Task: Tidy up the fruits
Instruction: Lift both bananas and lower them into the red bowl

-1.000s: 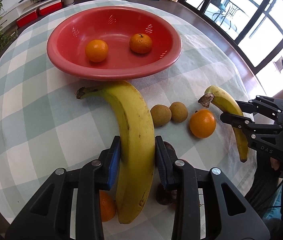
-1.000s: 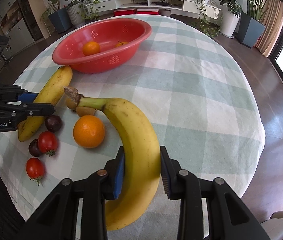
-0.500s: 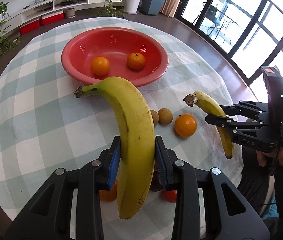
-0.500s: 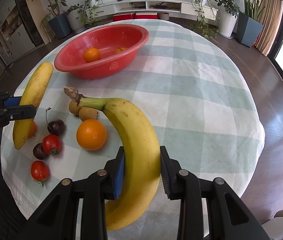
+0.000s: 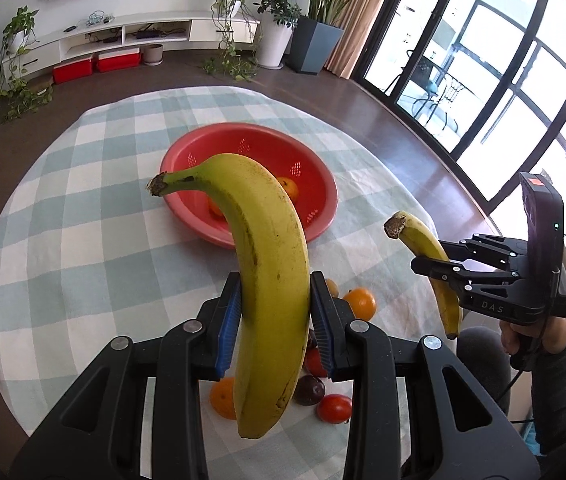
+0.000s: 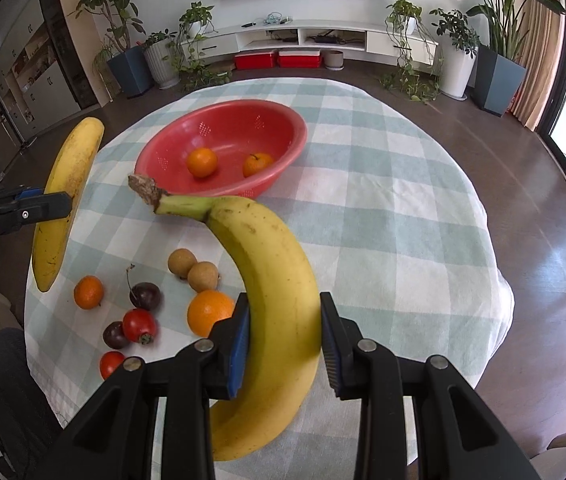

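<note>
Between the blue-padded fingers of the left gripper point(image 5: 275, 320), a large yellow banana point(image 5: 271, 280) is pinched across its middle, clear of the bench point(image 5: 83, 240), its brown stem end pointing up and toward the red perforated plastic bowl point(image 5: 315, 184). The fingers are nearly closed, both pads pressed against the peel. Just short of the red bowl in the right wrist view, a second yellow banana point(image 6: 279, 300) with a dry, ragged stem is clamped the same way in the right gripper point(image 6: 285, 344), its fingers likewise drawn in tight on the fruit, which hangs above the cloth.

Inside the red bowl lie two small oranges point(image 6: 201, 162) point(image 6: 257, 164), apart from each other. On the near side of the bowl, loose fruit sits on the pale green and white checked tablecloth point(image 6: 383, 208): two round tan-brown fruits point(image 6: 182, 263) point(image 6: 203, 276) touching one another, a larger orange point(image 6: 209, 312) just nearer than them, and farther from the bowl a dark cherry with a stem point(image 6: 145, 295), a red tomato point(image 6: 139, 325) against a dark plum-coloured fruit point(image 6: 115, 335), another small red tomato point(image 6: 111, 364), and a small orange point(image 6: 88, 292) off to the side of the cherry.

Beyond the bowl, past the round bench's far edge, stand a low white media shelf point(image 6: 303, 36), red boxes point(image 6: 277, 59) and potted plants point(image 6: 453, 56). A person's hand point(image 5: 531, 332) grips the right gripper's handle.
</note>
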